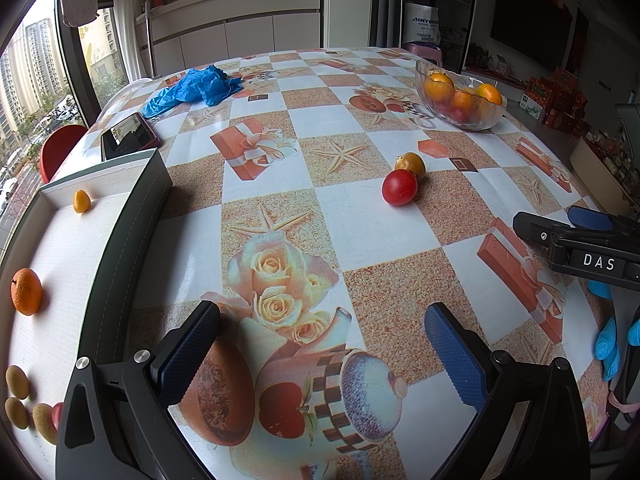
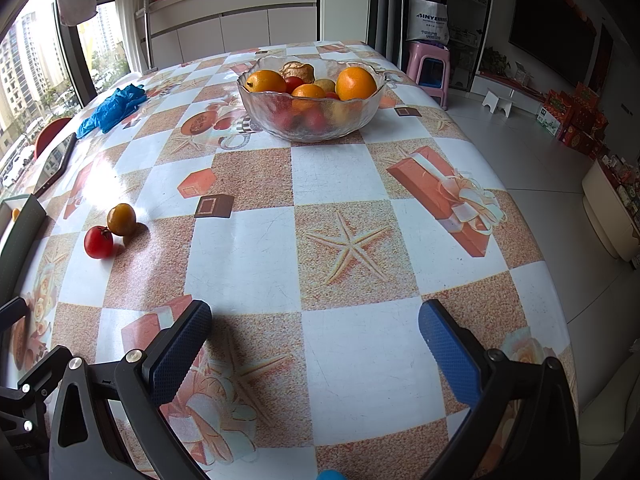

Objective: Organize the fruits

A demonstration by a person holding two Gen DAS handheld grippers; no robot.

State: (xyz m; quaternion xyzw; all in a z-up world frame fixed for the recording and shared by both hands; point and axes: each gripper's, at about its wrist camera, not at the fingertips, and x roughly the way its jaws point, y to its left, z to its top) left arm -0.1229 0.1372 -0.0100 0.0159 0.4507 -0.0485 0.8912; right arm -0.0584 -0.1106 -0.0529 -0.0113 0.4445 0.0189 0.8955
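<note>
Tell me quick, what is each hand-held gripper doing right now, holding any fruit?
Left hand-held gripper: open, holding nothing, above the tablecloth.
Right hand-held gripper: open, holding nothing as well.

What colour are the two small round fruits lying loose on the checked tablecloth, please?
One red fruit, one yellow-brown fruit, touching; clearest in the left wrist view.

The left gripper [image 1: 320, 344] hangs with its jaws spread wide and nothing between them, blue pads facing inward. The right gripper [image 2: 316, 340] is likewise wide apart and empty. In the left wrist view, a gloved hand [image 1: 612, 344] grips the right tool's handle.
</note>
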